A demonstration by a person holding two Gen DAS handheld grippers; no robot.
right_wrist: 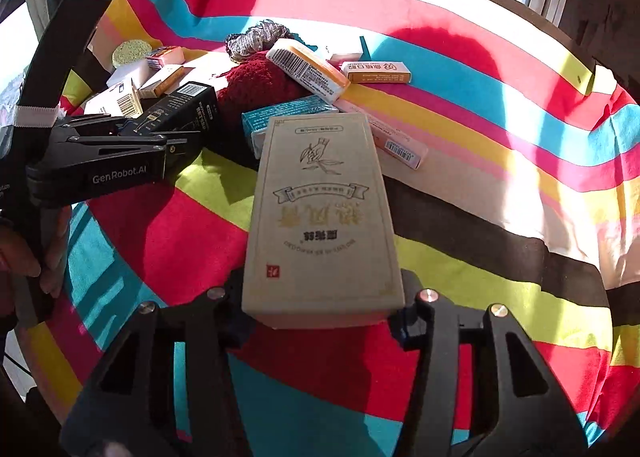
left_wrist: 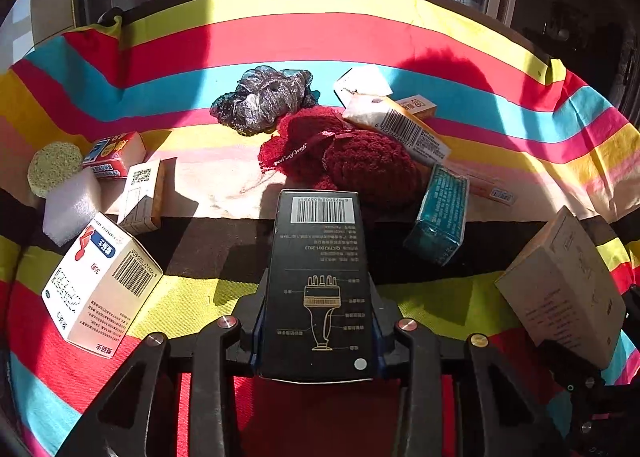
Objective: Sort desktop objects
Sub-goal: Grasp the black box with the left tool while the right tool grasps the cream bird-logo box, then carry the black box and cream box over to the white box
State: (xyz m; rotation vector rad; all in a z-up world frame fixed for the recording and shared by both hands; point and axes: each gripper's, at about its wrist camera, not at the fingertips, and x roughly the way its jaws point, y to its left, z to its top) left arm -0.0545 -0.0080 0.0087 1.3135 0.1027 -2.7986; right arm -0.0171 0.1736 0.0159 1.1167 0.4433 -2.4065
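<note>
Firmly, my left gripper (left_wrist: 318, 321) pinches the black box (left_wrist: 318, 285) by its long sides, the barcode end pointing away from me. My right gripper (right_wrist: 322, 297) clamps the beige box (right_wrist: 320, 217) likewise. Ahead of the black box lies the dark red yarn (left_wrist: 360, 161), with a teal box (left_wrist: 440, 213) leaning just right of it on the striped counter (left_wrist: 192, 301).

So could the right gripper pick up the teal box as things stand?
Probably not yet. The right gripper is already shut on the beige box, so it has no free grip. The teal box lies just ahead, wedged among the red knitted bundle and other packets.
</note>
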